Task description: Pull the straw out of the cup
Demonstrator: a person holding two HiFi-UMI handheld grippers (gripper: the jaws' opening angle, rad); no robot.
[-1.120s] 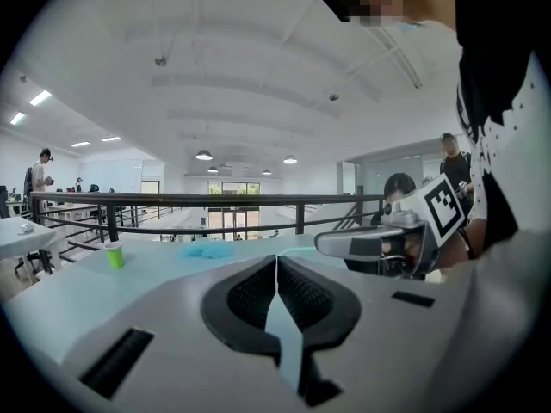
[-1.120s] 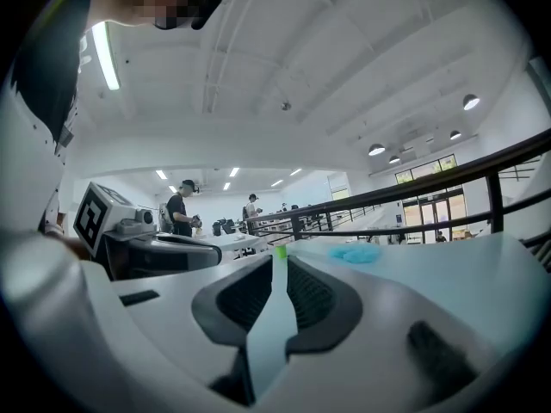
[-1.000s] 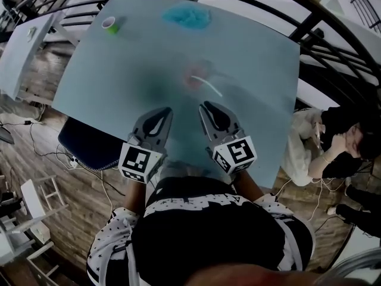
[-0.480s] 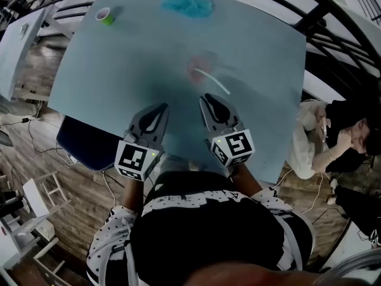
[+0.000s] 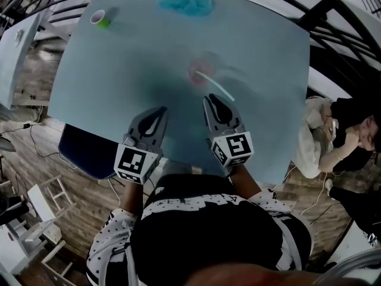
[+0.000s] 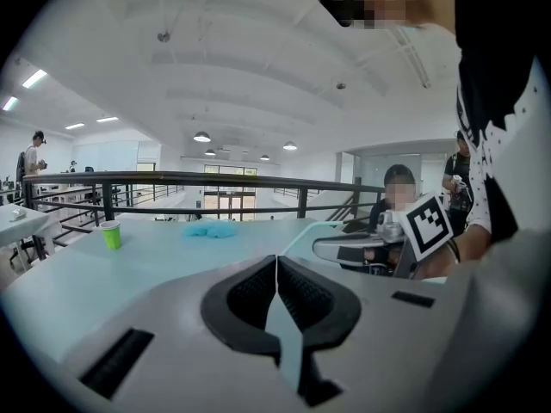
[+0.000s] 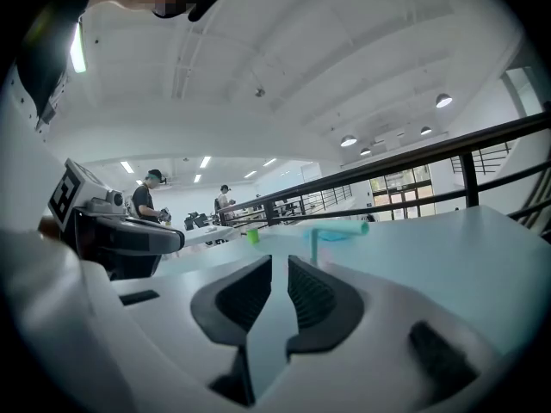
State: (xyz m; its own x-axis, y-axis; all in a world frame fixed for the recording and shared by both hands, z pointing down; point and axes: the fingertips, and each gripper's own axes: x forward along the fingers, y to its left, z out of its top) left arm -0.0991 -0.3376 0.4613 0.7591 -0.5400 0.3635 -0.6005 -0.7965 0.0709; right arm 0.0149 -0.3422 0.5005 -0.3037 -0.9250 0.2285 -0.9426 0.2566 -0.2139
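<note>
1. Two grippers hover over the near part of the table (image 5: 119, 64). My left gripper (image 5: 161, 109) has its jaws pressed together at the tips with nothing in them. My right gripper (image 5: 209, 99) has its jaws a narrow slit apart and is also empty.
2. The straw (image 5: 214, 85) lies just ahead of my right tips. It leans out of the cup (image 5: 201, 70) toward me and to my right, and neither gripper touches it.
3. In the right gripper view the straw (image 7: 337, 230) shows just right of the jaw line, its bent top pointing right. I judge the reach is not lined up yet.
4. To grab well, I would widen the right jaws first, since the slit looks too tight to slip over the straw. Then I would bring them around the leaning part above the rim and close gently so the straw does not crush.
5. The cup looks light and see-through. Pulling along the straw's own slant, not sideways, should keep it from tipping. My left gripper could steady the cup's wall if it drags.
6. Farther off, a green cup (image 5: 99, 19) and a blue heap (image 5: 186, 3) sit near the table's far edge, well apart from the work.
</note>
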